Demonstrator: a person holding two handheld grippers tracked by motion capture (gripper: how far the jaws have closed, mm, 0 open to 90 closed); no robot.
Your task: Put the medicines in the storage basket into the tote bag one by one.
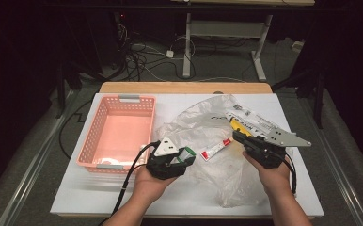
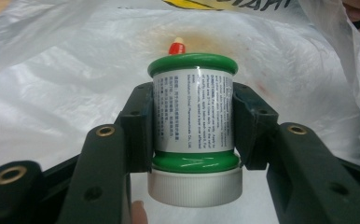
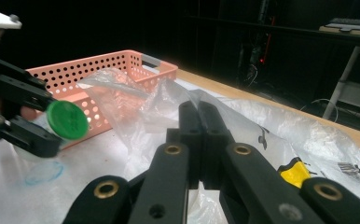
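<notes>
Jar clamped sideways in left gripper, at 3 o'clock of pink basket | right gripper pinched shut on plastic bag | tube between both grippers

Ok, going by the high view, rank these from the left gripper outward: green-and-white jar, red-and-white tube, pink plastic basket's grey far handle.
1. Green-and-white jar: clamped in the left gripper.
2. Red-and-white tube: on the clear bag, just right.
3. Pink plastic basket's grey far handle: far rim, up-left.
</notes>
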